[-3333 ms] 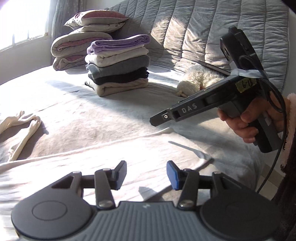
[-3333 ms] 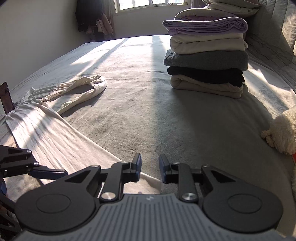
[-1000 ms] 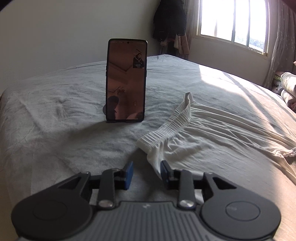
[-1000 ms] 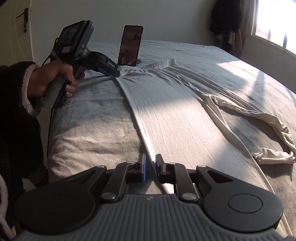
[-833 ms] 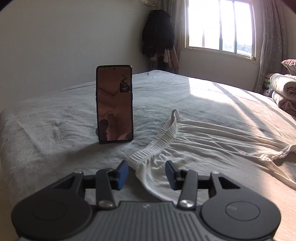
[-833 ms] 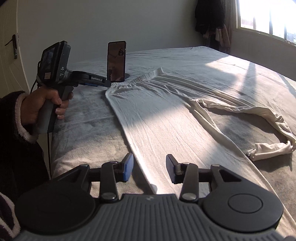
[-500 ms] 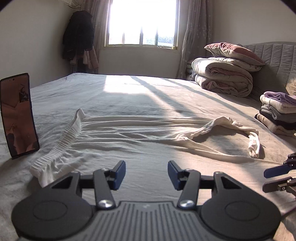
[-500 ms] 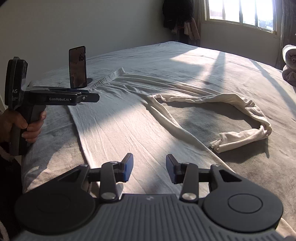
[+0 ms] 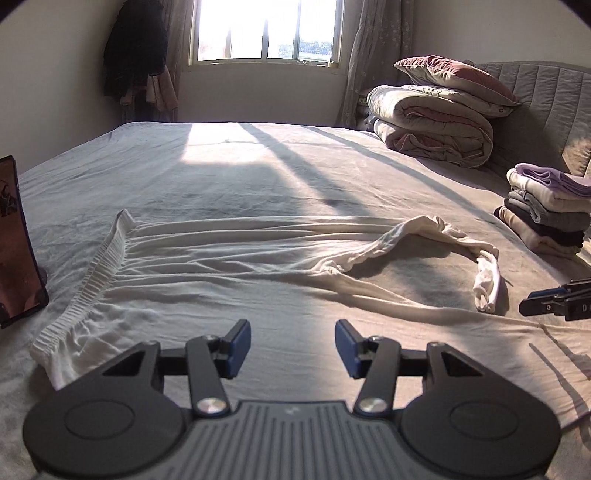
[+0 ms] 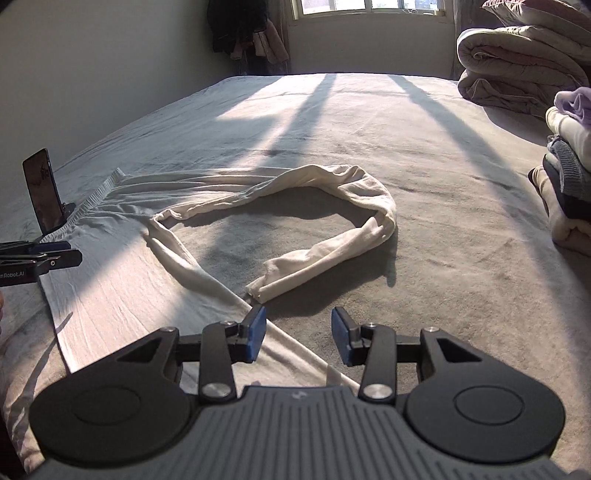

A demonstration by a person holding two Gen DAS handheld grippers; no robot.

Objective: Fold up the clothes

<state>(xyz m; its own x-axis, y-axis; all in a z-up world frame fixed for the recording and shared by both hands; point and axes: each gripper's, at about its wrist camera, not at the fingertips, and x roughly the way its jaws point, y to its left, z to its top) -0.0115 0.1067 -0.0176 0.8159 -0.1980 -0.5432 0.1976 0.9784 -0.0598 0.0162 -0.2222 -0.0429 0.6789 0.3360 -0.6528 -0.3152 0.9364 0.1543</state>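
Cream trousers (image 9: 207, 273): spread flat across the near half of the bed (image 9: 258, 173); ribbed waistband (image 9: 96, 269) at the left, legs running right; the far leg (image 10: 332, 184) bunched and curled back in a loop, its cuff (image 10: 266, 280) lying near the straight near leg; cloth creased lengthwise, partly in sun, partly in shade.

Left gripper (image 9: 292, 345): low over the near edge of the trousers, blue pads (image 9: 236, 349) well apart, nothing between them; its tip also shows at the left edge of the right wrist view (image 10: 55, 258), where its state cannot be told.

Right gripper (image 10: 297, 336): over the near leg, just short of the cuff, blue-padded fingers spread and empty; its tip enters the left wrist view at the right edge (image 9: 546, 301).

Phone (image 9: 16, 243): upright on a stand at the left of the bed, just beside the waistband.

Stack of folded clothes (image 9: 546, 214): at the right, lilac piece on top, then cream, grey, dark and beige layers; well apart from the trousers.

Rolled quilts (image 9: 432, 129): far right, a pillow (image 9: 454, 75) on top, against a quilted headboard (image 9: 543, 96).

Window (image 9: 266, 31): far wall, bright; dark garments (image 9: 135, 55) hanging at its left.
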